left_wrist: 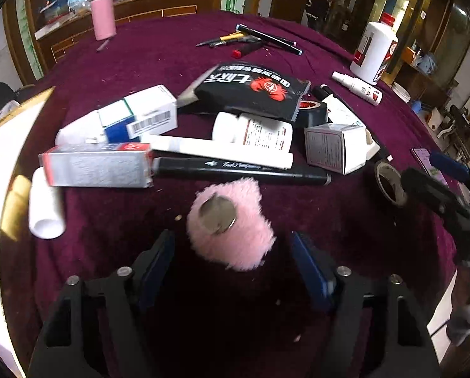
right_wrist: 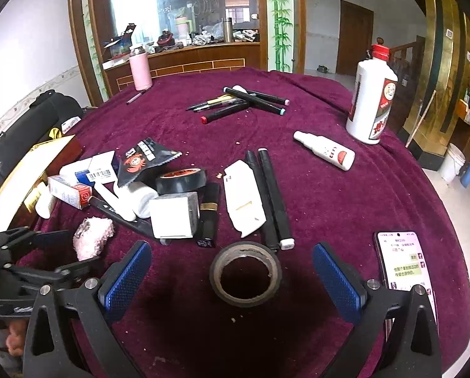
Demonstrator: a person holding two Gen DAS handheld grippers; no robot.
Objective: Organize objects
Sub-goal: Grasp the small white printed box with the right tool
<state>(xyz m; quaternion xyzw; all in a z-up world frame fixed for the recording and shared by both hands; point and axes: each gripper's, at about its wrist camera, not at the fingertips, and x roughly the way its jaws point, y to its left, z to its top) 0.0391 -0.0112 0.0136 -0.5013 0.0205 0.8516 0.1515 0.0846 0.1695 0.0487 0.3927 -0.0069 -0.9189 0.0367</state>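
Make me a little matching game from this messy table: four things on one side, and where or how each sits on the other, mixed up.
Things:
1. pink fluffy puff
2. worn tape roll
3. phone
4. white bottle with red cap

Places:
A. standing upright at the far right
B. between the right gripper's open fingers
C. just ahead of the left gripper
D. flat, screen lit, near right edge

Pairs: 1-C, 2-B, 3-D, 4-A

table [right_wrist: 329, 208]: maroon cloth | on it: tape ring [right_wrist: 245, 273], phone [right_wrist: 403, 261], pink puff [left_wrist: 230, 223], markers [right_wrist: 271, 195]
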